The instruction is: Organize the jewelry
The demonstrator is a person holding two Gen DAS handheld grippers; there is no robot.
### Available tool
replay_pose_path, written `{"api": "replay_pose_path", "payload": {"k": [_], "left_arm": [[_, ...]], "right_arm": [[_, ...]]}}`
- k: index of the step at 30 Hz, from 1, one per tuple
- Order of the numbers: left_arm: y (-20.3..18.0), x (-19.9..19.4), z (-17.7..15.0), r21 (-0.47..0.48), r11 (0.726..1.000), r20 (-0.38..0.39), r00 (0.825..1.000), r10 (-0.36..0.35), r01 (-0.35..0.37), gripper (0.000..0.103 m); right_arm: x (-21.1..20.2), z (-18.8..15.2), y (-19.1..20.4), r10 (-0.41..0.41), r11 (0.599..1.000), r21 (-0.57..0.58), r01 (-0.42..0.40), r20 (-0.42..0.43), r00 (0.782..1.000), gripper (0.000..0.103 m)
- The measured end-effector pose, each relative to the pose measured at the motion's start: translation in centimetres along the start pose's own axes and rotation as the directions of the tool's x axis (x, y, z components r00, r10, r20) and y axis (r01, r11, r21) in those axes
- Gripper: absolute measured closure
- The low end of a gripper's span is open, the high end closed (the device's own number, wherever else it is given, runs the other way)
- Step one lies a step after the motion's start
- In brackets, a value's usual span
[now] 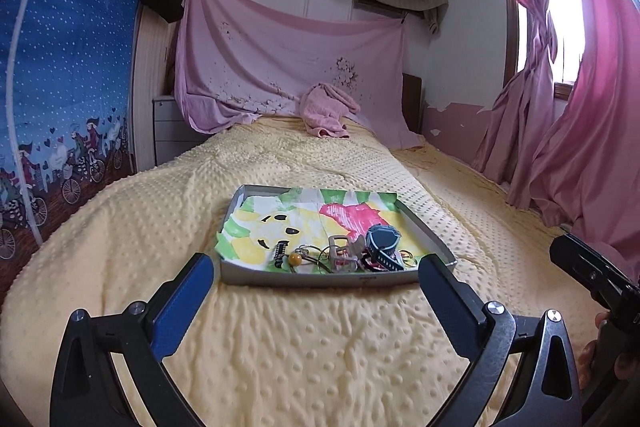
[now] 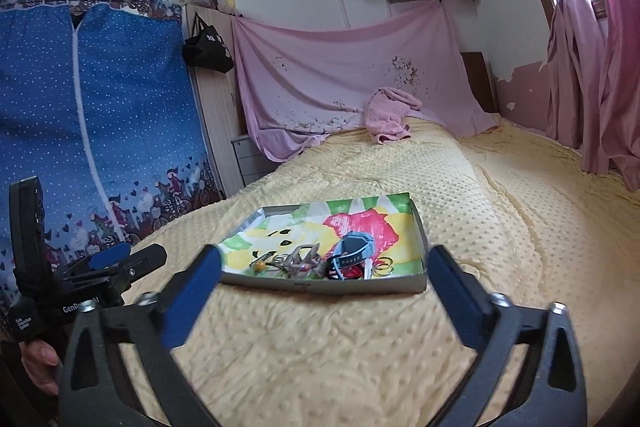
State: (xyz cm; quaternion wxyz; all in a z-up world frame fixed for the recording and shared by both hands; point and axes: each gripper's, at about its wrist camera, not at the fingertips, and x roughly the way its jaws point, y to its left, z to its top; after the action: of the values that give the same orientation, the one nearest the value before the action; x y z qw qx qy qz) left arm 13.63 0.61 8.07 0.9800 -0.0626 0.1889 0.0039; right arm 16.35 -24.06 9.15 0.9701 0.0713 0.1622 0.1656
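Observation:
A shallow grey tray (image 1: 320, 278) lined with a colourful drawing lies on the yellow bed cover; it also shows in the right wrist view (image 2: 320, 285). Jewelry is piled along its near edge: a blue watch (image 1: 384, 241), a silver buckle (image 1: 340, 247), an orange bead (image 1: 295, 258), dark beads (image 1: 279, 251) and thin rings (image 1: 407, 255). The watch (image 2: 354, 247) and the orange bead (image 2: 260, 265) show in the right wrist view too. My left gripper (image 1: 316, 281) is open and empty just short of the tray. My right gripper (image 2: 324, 277) is open and empty, also just before the tray.
The yellow dotted bed cover (image 1: 280, 347) spreads around the tray. A pink towel (image 1: 326, 109) lies at the bed's far end. A blue fabric wardrobe (image 2: 100, 107) stands left, pink curtains (image 1: 580, 107) right. The other gripper's body shows at each view's side (image 1: 596, 275) (image 2: 108, 267).

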Motion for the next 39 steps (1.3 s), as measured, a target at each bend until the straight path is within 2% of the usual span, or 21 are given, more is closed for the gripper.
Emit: {"api": "replay_pose_path", "payload": {"k": [11,19,26,35,39], "left_arm": [[0.3,-4.5,-2.6,0.02,1.0,0.019,1.0,0.006,-0.007,0.0],[1.0,-5.7,-4.8,0.029,0.999,-0.003,1.0,0.014,-0.014,0.0],[2.3,-6.3,-6.3,0.016,0.999,0.009,0.999,0.033,-0.033,0.0],[1.8,-5.6,-8.2,0.081,0.993,-0.018,0.996,0.09,-0.089,0.0],[1.3,-5.7,-8.7,0.119,0.987,0.002,0.994,0.113,-0.112,0.0]], "right_arm": [[-4.7,-3.1,1.5,-0.005,1.0,-0.009,0.005,0.001,1.0,0.001],[-5.5,-4.8,2.1,-0.024,0.999,-0.03,0.024,-0.012,1.0,0.001],[-5.4,-6.9,2.3,-0.059,0.998,-0.027,0.058,-0.036,0.998,0.001],[-4.6,-8.4,3.0,-0.173,0.982,-0.089,0.168,-0.06,0.983,0.001],[-4.0,-8.7,3.4,-0.206,0.973,-0.122,0.196,-0.068,0.976,0.001]]}}
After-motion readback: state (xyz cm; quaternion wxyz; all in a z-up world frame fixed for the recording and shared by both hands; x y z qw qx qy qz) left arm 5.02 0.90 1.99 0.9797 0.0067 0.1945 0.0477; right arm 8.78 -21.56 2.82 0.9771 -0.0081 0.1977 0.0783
